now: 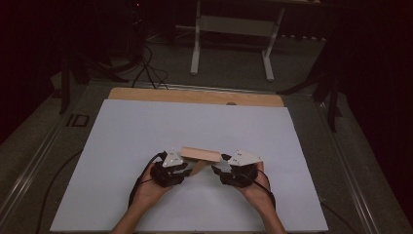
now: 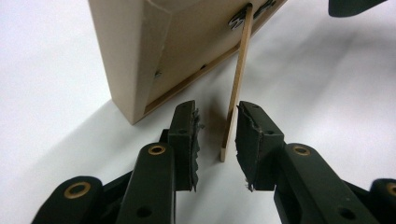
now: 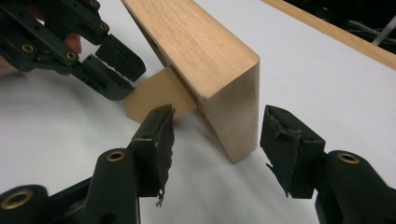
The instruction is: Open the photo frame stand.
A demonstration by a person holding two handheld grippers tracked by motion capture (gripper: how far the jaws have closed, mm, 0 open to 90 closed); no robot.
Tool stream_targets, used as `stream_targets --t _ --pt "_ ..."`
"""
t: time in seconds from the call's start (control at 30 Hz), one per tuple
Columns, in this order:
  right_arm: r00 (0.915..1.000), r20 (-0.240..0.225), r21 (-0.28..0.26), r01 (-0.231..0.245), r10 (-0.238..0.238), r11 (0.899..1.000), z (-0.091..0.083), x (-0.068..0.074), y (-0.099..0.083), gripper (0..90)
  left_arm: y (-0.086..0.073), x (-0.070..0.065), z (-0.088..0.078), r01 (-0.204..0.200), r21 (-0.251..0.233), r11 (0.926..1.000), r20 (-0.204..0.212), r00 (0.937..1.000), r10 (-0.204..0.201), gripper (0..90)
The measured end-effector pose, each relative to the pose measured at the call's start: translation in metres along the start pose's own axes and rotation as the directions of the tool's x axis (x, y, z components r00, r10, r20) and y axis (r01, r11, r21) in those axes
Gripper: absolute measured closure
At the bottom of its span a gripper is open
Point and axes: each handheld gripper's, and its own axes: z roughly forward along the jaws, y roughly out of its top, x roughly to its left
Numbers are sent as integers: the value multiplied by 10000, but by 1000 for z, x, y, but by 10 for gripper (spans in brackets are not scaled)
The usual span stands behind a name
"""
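A light wooden picture frame [image 1: 199, 154] stands tilted on the white sheet, propped by a thin stand leg [image 2: 238, 84] at its back. My left gripper [image 2: 217, 116] is open, with the lower end of that leg between its jaws, close to the right pad; the left pad stands clear of it. In the high view the left gripper [image 1: 190, 168] sits at the frame's left end and the right gripper [image 1: 218, 169] at its right end. My right gripper [image 3: 219, 123] is open, its pads on either side of the frame's near corner [image 3: 233, 107] with small gaps.
A white sheet [image 1: 146, 126] covers the wooden table, whose bare edge [image 1: 195, 96] shows at the back. Beyond it stand a white desk frame [image 1: 196, 44] and floor cables [image 1: 146, 68]. A person's hands hold both grippers near the table's front.
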Motion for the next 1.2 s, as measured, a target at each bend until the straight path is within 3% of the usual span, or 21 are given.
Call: stream_targets --t 0.37,0.7,0.97,1.2 --pt "9999 -90 -10 -70 70 10000 -3 -3 -2 437 -3 3 -6 -41 -21 10000 -183 9998 41 691" --pt "9997 -245 280 46 -40 9996 -2 -4 -7 444 -3 6 -14 -5 -332 9994 -328 9995 -6 708" --pt "9992 -391 696 77 -49 9975 -5 -13 -14 521 -3 9 -18 109 -585 9982 -397 9991 -132 756" --pt "9997 -208 823 -69 86 9966 -9 -22 -18 599 -2 11 -20 175 -653 9977 -473 9987 -206 795"
